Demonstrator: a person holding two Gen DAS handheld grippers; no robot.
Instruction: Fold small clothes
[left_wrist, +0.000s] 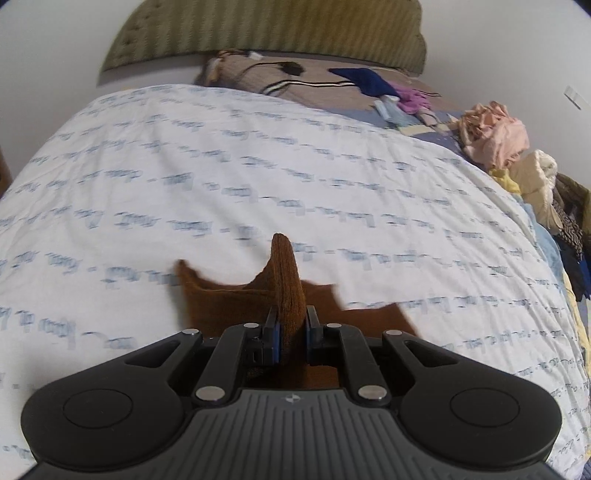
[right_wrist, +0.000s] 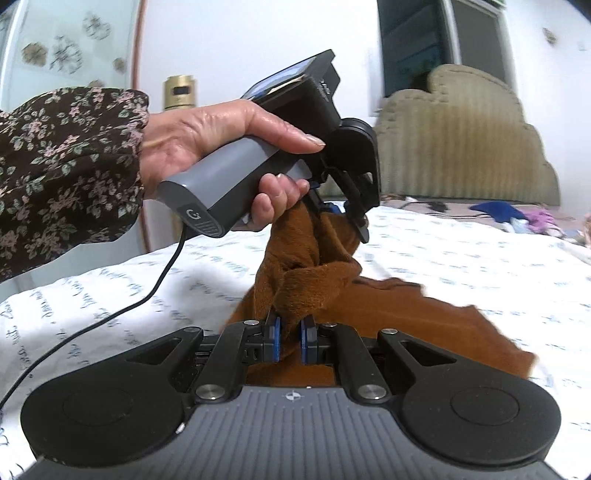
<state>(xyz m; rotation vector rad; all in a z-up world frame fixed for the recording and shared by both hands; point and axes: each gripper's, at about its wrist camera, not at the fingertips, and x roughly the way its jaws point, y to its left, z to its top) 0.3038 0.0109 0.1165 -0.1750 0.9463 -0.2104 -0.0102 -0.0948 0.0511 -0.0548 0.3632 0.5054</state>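
A small brown knitted garment (left_wrist: 221, 306) hangs between both grippers above the white printed bedsheet (left_wrist: 221, 177). My left gripper (left_wrist: 291, 325) is shut on a fold of it that sticks up between the pads. My right gripper (right_wrist: 291, 332) is shut on another bunched part of the brown garment (right_wrist: 406, 317). In the right wrist view the left gripper (right_wrist: 332, 210), held by a hand in a floral sleeve, pinches the garment's upper edge; the rest drapes down to the right onto the bedsheet (right_wrist: 480, 266).
A padded olive headboard (left_wrist: 266, 33) stands at the far end. A blue cloth (left_wrist: 365, 79), purple cloth (left_wrist: 412, 99) and a pile of pink and cream clothes (left_wrist: 498, 136) lie along the bed's right side. A black cable (right_wrist: 110, 314) trails over the sheet.
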